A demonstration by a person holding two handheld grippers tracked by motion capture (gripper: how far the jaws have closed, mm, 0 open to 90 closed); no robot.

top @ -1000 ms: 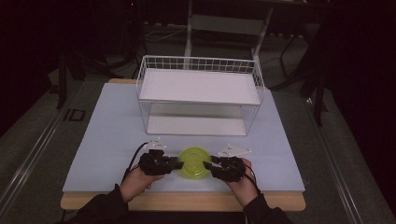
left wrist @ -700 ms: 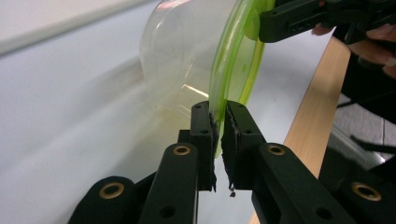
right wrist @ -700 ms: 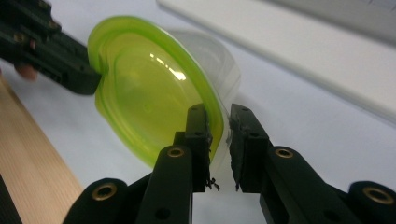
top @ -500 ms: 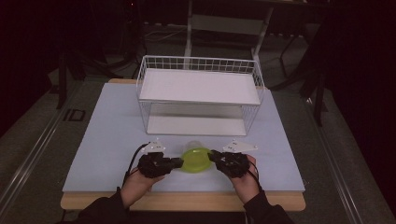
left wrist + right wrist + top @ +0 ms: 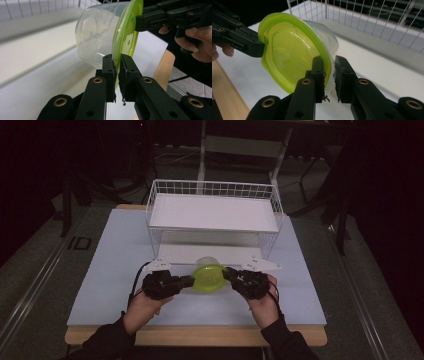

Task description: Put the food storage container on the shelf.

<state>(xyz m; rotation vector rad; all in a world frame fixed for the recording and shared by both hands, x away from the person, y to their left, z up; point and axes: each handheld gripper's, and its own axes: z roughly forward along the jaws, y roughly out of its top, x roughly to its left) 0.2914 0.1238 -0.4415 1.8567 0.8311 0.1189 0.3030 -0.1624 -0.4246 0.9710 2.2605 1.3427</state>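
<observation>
Both claws have the clear container [image 5: 209, 277] with the green lid [image 5: 126, 37] pinched by its rim, at lower centre of the high view, just in front of the white wire basket [image 5: 215, 187]. The left claw [image 5: 190, 281] and the right claw [image 5: 226, 273] have just been closing and now clamp opposite edges. Judging by this, the grasp is done; the carry and setting-down remain. The gripper views show the tub tipped on its side and clear of the counter [image 5: 105, 270], which the high view leaves unclear.
</observation>
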